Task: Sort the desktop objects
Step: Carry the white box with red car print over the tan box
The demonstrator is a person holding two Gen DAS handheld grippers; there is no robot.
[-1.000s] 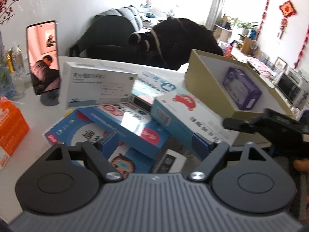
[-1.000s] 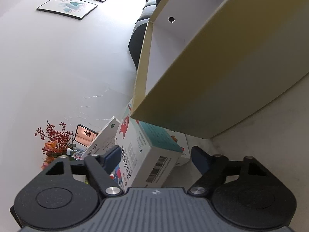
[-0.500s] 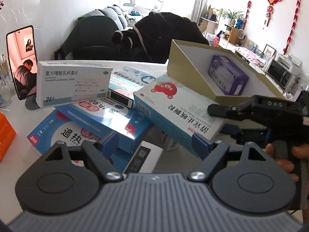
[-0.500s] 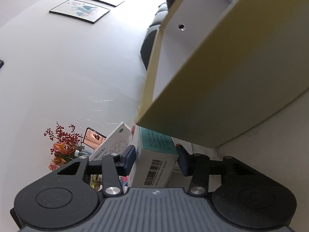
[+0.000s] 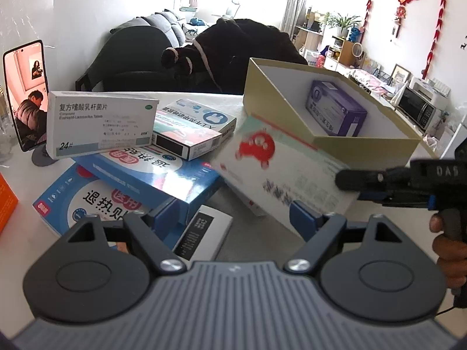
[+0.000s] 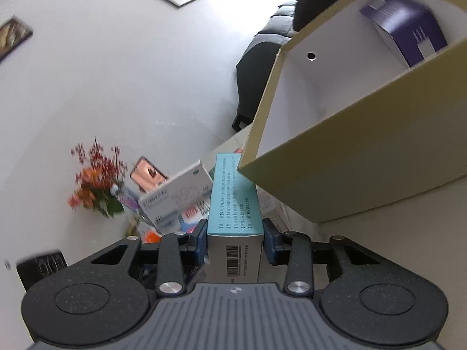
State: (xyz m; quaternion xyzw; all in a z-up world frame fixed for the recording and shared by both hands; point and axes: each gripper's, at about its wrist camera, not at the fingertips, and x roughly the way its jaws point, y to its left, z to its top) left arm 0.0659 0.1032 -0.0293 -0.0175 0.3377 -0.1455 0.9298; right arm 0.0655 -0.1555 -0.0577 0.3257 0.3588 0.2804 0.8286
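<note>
A: What is held by the right gripper (image 6: 235, 239)?

B: A teal-and-white medicine box (image 6: 235, 213) is clamped between its blue fingers (image 6: 201, 240), which have just been closing onto its two long sides. In the left wrist view the same box, marked with a red cartoon figure, is seen blurred and tilted just in front of the tan cardboard bin (image 5: 364, 148).

A: And the left gripper (image 5: 224, 218)?

B: Its fingers are spread wide, and nothing is held between them. It is poised over the pile of boxes left of the bin.

A: What is found in the bin?

B: A purple box (image 5: 335, 112) is lying inside, against the white inner wall.

A: What is seen left of the bin?

B: A white box marked 24 (image 5: 100, 124) is stacked on blue boxes (image 5: 146, 175) on the desk (image 5: 256, 233). Farther left, a phone (image 5: 26, 96) is propped on a stand.
</note>
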